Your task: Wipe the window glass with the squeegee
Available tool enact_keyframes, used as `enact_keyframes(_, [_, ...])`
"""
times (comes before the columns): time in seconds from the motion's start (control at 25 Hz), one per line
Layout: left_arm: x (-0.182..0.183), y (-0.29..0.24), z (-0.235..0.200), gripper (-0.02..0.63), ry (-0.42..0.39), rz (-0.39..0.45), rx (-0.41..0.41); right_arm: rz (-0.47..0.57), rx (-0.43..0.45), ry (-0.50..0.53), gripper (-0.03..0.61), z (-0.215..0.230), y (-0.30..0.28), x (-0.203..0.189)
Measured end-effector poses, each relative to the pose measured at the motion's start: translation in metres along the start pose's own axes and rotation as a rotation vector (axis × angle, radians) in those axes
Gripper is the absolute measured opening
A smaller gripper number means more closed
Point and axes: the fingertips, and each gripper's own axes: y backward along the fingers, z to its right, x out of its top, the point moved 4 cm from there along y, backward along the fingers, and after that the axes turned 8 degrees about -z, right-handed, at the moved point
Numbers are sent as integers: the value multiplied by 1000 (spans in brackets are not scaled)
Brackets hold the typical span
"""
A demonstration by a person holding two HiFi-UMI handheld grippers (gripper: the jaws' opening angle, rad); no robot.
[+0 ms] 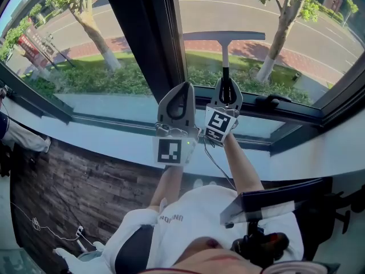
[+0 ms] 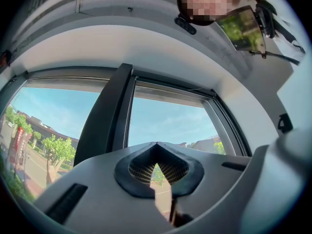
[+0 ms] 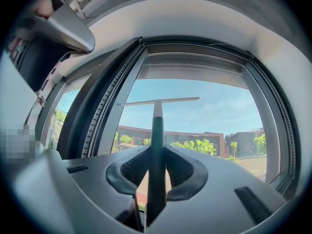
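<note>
With the right gripper clamped on the squeegee handle, its blade at the window glass just right of the mullion, and the left gripper closed empty, the thin handle may twist under pressure, leaving streaks.

The left hand-held gripper and the right hand-held gripper each had a smooth light-grey shell, with black ribbed pads lining the jaws. Each carried a white cube printed with black square markers, the left cube with a small green light beside it, and a thin cable trailed below the right cube. The person wore a white short-sleeved top with faint lettering across it.
</note>
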Motion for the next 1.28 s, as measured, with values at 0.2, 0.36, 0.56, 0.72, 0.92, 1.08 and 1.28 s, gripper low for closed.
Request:
enact_keyframes(0.2, [1,4,-1,-6,-16,2,-3,-20,-9,-22,91,-5,6,-5])
enact_keyframes(0.36, [1,6,-4,-6,-35,0,0,-36,-6,-31,91,-9,9,-11])
enact_keyframes(0.56, [1,7,-5,-6,-48,-4,1,-48,-13,-36,91,-9,10,-13])
enact_keyframes(0.72, [0,7,-4,-5,-36,-10,-4,-71,-11,-31,92,-9,13,-18])
enact_keyframes(0.92, [-1,8,-4,-5,-33,-10,-10,-86,-14,-27,91,-9,16,-26])
enact_keyframes(1.08, [-1,7,-1,-6,-3,-18,-15,-111,-5,-22,91,-8,18,-31])
enact_keyframes(1.28, [-3,6,3,-6,10,-15,-18,-116,-12,-24,91,-4,18,-40])
